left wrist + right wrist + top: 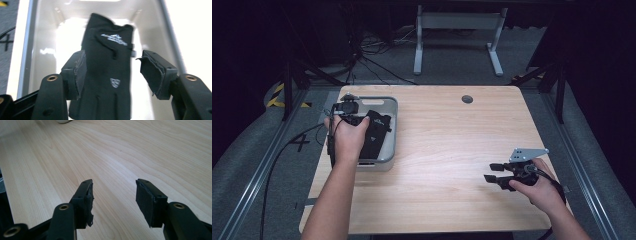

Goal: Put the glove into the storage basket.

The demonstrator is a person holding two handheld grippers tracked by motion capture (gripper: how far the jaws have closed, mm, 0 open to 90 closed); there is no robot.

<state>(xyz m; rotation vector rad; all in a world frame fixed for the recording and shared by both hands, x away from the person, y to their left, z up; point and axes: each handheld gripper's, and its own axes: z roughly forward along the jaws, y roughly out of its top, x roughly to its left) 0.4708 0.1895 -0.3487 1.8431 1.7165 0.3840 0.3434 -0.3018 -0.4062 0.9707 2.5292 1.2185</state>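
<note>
Left gripper (pixel 112 72) over grey bin (pixel 392 130) at table's (pixel 452 150) ten o'clock, jaws spread around black glove (pixel 107 75) inside. Right gripper (pixel 494 173) at four o'clock, jaws spread, empty.

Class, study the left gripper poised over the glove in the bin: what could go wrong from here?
1. The left gripper is open around the black glove, and one pad stands clear, so closing may pinch only an edge and the limp glove may slip.
2. The grey bin walls sit close; the jaws could bump them.
</note>
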